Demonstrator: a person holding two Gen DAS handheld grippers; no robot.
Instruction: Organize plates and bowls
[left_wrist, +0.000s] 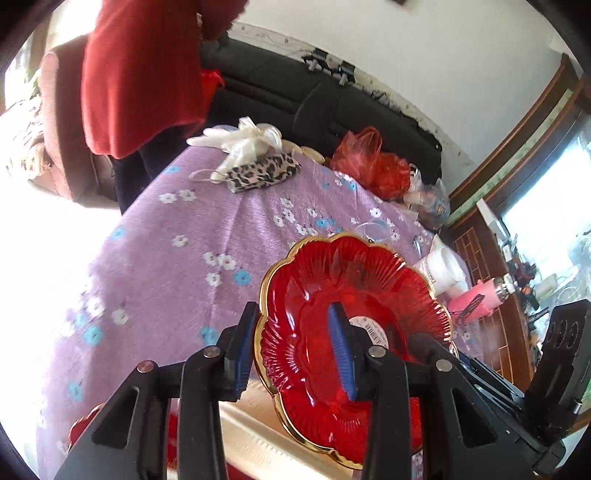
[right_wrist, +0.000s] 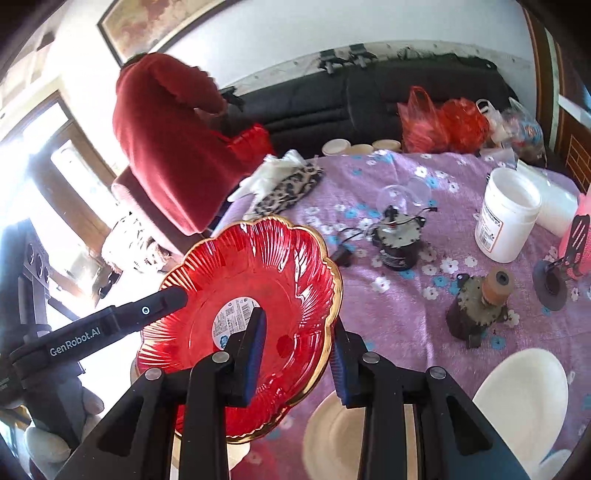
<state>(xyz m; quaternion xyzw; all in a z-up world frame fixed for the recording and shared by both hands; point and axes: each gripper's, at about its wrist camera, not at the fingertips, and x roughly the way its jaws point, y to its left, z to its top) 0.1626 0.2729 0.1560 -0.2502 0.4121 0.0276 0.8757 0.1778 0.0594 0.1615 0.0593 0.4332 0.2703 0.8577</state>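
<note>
A red glass plate with a scalloped gold rim (left_wrist: 354, 317) is held up off the purple flowered tablecloth (left_wrist: 177, 236), tilted. My left gripper (left_wrist: 295, 347) is shut on its left rim, one pad inside the dish, one outside. My right gripper (right_wrist: 299, 347) is shut on the same plate (right_wrist: 251, 280) at its right rim. A cream plate (right_wrist: 332, 435) and a white plate (right_wrist: 524, 398) lie on the cloth (right_wrist: 399, 317) below the right gripper. A cream dish (left_wrist: 251, 435) lies under the red plate, and another red plate's edge (left_wrist: 79, 424) shows at the lower left.
A white tub (right_wrist: 506, 214), two metal motor parts (right_wrist: 476, 310), a pink bottle (left_wrist: 480, 299), red bags (left_wrist: 373, 162) and a leopard-print pouch (left_wrist: 258, 170) sit on the table. A person in red (right_wrist: 166, 140) stands at the far side by a black sofa (right_wrist: 369, 99).
</note>
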